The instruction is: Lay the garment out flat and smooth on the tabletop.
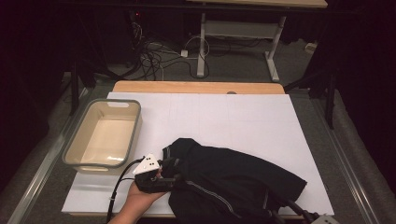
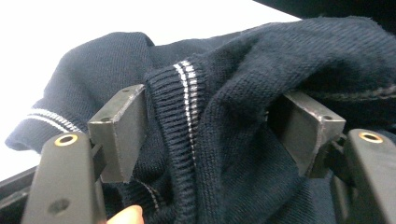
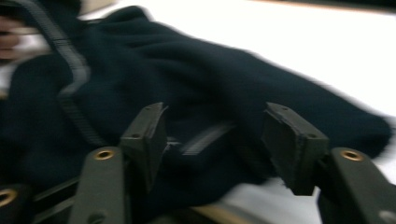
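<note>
A dark navy knitted sweater [image 1: 233,177] with thin white stripes lies crumpled on the near part of the white board [image 1: 224,116]. A hand holds my left gripper [image 1: 171,179] at the sweater's left edge. In the left gripper view, my left gripper [image 2: 210,107] stands open, jaws wide apart, with the sweater [image 2: 233,70] and its ribbed striped edge bunched between them. My right gripper [image 1: 320,218] sits at the near right corner, by the sweater's right end. In the right gripper view, my right gripper [image 3: 215,126] is open over the blurred sweater [image 3: 187,70].
An empty beige bin with a grey rim [image 1: 114,101] stands on the board's left side. The far half of the board is bare white. The wooden table edge [image 1: 196,87] shows behind it. Farther back are floor cables [image 1: 159,56] and another table's legs [image 1: 201,42].
</note>
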Demonstrator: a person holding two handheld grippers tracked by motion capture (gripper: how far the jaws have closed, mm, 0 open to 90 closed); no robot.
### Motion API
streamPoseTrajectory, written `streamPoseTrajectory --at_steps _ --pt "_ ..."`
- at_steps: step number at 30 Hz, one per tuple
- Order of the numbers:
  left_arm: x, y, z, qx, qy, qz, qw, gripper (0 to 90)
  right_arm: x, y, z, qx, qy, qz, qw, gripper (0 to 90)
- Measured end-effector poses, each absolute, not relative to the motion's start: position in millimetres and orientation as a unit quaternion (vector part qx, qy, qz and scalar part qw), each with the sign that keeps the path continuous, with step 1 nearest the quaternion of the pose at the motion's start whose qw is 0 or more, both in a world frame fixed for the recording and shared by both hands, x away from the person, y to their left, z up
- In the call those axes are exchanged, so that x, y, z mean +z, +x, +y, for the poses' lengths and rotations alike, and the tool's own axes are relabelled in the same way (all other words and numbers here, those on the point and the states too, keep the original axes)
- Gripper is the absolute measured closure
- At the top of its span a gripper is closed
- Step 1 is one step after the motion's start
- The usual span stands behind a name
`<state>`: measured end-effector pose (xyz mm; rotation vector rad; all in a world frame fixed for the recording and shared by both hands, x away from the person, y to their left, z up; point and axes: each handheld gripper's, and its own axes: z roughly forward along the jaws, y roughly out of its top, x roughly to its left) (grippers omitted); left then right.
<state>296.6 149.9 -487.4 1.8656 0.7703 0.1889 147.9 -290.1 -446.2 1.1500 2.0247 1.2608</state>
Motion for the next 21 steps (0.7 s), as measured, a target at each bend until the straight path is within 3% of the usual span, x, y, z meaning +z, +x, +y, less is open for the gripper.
streamPoseTrajectory --at_steps 4,9,15,17,21 --pt "-490.3 298.0 147.8 0.077 0.787 0.323 0.519 27.6 -455.2 147.6 -268.0 0.443 0.402 0.767 0.231 27.1" --pt "-488.7 295.0 152.5 0.079 0.784 0.325 0.523 27.6 -473.4 158.3 -261.0 0.404 0.402 0.790 0.227 30.5" --pt "-492.5 290.7 154.5 0.066 0.785 0.332 0.519 27.7 -484.6 171.2 -263.7 0.404 0.400 0.794 0.214 55.2" --pt "-492.2 290.2 152.5 0.070 0.791 0.326 0.513 32.6 -482.5 174.6 -263.7 0.412 0.391 0.794 0.218 64.7" --pt "-492.5 290.3 152.3 0.070 0.792 0.327 0.511 44.6 -474.0 181.1 -266.6 0.429 0.385 0.782 0.237 73.5"
